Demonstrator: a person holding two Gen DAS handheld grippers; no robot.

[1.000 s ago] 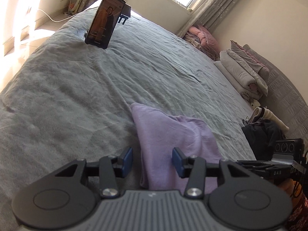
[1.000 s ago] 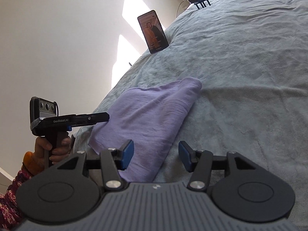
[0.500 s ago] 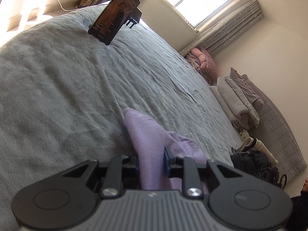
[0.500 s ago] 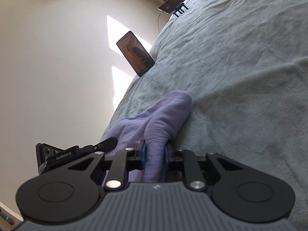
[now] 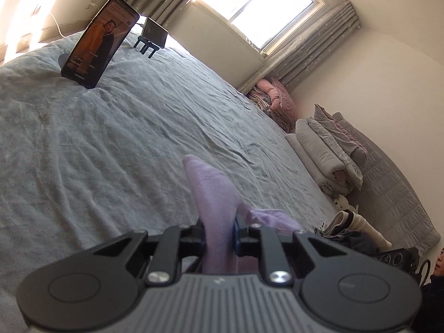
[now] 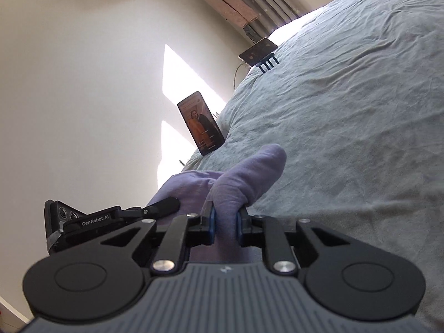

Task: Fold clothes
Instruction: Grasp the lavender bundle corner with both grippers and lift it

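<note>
Evidently the lilac garment [image 5: 213, 194] lay at the near edge of the grey bed [image 5: 116, 144], pinched at two spots so that one edge could be carried over in a fold — a judgement, not a thing seen. The left gripper [image 5: 220, 231] had just closed, jaws nearly together, clamped on a bunched ridge of cloth. The right gripper [image 6: 225, 223] was likewise clamped on the garment — the other gripper just to its left.

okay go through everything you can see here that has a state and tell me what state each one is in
Left claw: shut on the purple cloth, its jaws having just been closing.
Right claw: shut on the purple cloth, after closing.
Purple cloth: bunched, pinched at two spots, partly raised off the bed.
Phone: propped up, screen lit.
Second device: on a stand, screen dark.
Bed cover: spread out, wrinkled.
Folded bedding: stacked by the wall.
</note>
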